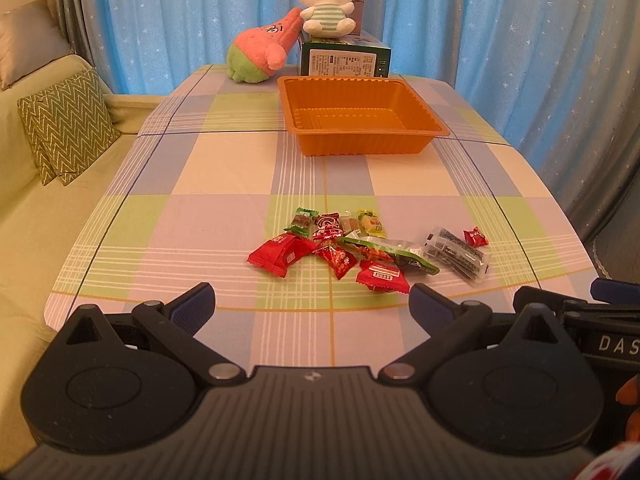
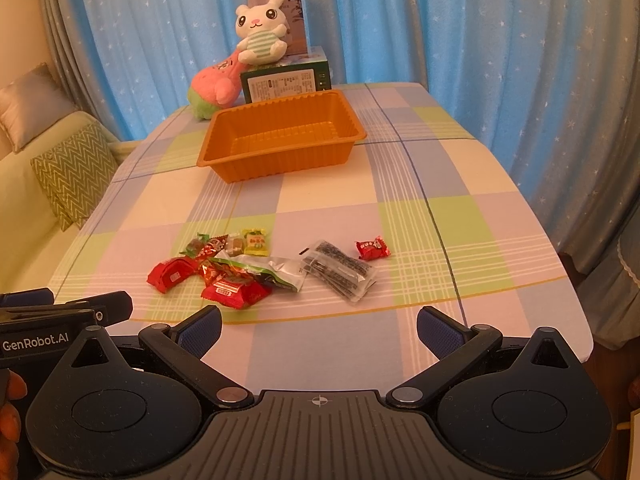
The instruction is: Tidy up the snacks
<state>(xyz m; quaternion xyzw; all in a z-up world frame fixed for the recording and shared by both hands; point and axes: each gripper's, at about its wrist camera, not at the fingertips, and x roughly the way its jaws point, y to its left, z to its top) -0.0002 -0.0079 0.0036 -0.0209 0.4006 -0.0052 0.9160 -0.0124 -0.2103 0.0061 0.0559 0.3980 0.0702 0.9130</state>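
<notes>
Several wrapped snacks lie in a loose pile [image 1: 352, 248] [image 2: 240, 268] on the checked tablecloth: red packets, a green packet [image 1: 396, 254], a clear packet of dark sticks [image 1: 460, 256] [image 2: 342, 270], and one small red candy [image 1: 476, 237] [image 2: 372, 248] apart at the right. An orange tray [image 1: 320, 144] [image 2: 224, 168] stands empty farther back. My left gripper [image 1: 312, 304] hovers open at the table's near edge, just short of the pile. My right gripper [image 2: 318, 326] is open too, nothing between its fingers, right of the pile.
Two plush toys, a pink-green one [image 1: 260, 54] and a white rabbit [image 1: 326, 2], sit with boxes [image 1: 344, 60] behind the tray. A sofa with a zigzag cushion [image 1: 68, 124] is at the left. Blue curtains hang behind. A hand [image 2: 12, 412] holds the other gripper.
</notes>
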